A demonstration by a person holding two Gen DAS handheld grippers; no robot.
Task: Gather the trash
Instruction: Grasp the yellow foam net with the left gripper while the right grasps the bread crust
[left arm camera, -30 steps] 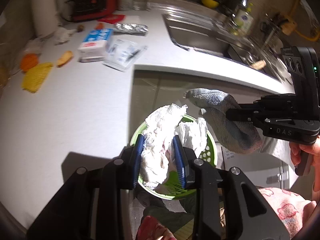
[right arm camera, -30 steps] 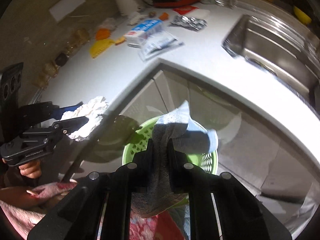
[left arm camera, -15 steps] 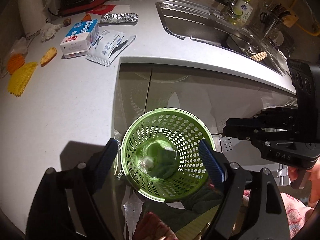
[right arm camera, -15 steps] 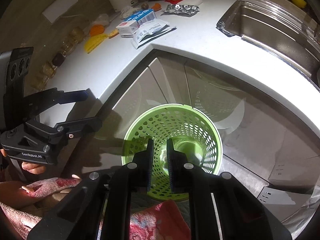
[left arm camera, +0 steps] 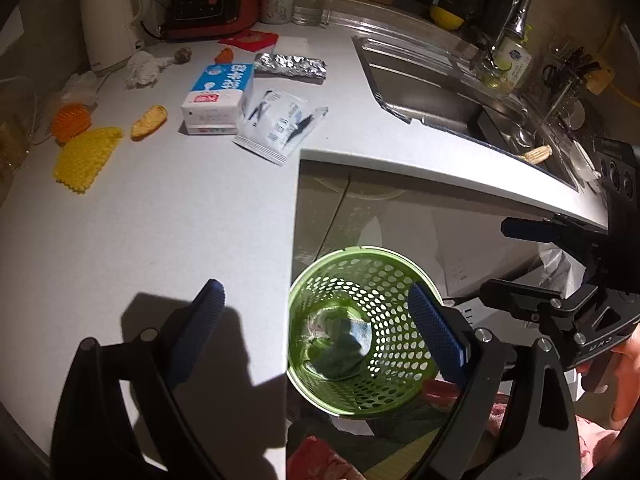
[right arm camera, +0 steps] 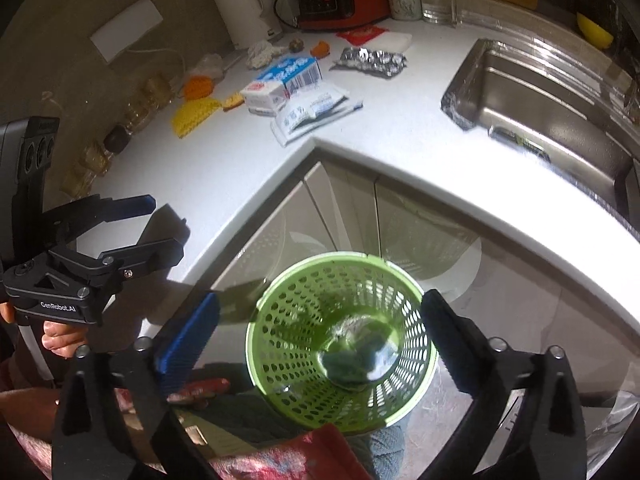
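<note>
A green perforated basket [left arm camera: 362, 336] [right arm camera: 340, 344] stands on the floor below the counter corner, with crumpled tissue and a grey cloth [left arm camera: 336, 336] [right arm camera: 356, 356] at its bottom. My left gripper [left arm camera: 316, 328] is open and empty above the counter edge and basket. My right gripper [right arm camera: 320, 336] is open and empty over the basket. On the white counter lie a milk carton [left arm camera: 220, 98], a clear plastic wrapper [left arm camera: 280, 124], crumpled foil [left arm camera: 290, 66], a tissue wad [left arm camera: 140, 70], yellow [left arm camera: 86, 164] and orange [left arm camera: 72, 122] foam nets and a bread piece [left arm camera: 149, 122].
A kettle [left arm camera: 110, 12], a red appliance [left arm camera: 212, 0] and cups stand at the counter's back. A steel sink [left arm camera: 432, 92] lies at the right. Cabinet doors [right arm camera: 360, 208] stand behind the basket. Patterned fabric lies by the basket's foot.
Both grippers let go: tissue and grey cloth dropped into the basket. Both jaws opened wide, the right one last. Both grippers drew back toward the counter.
</note>
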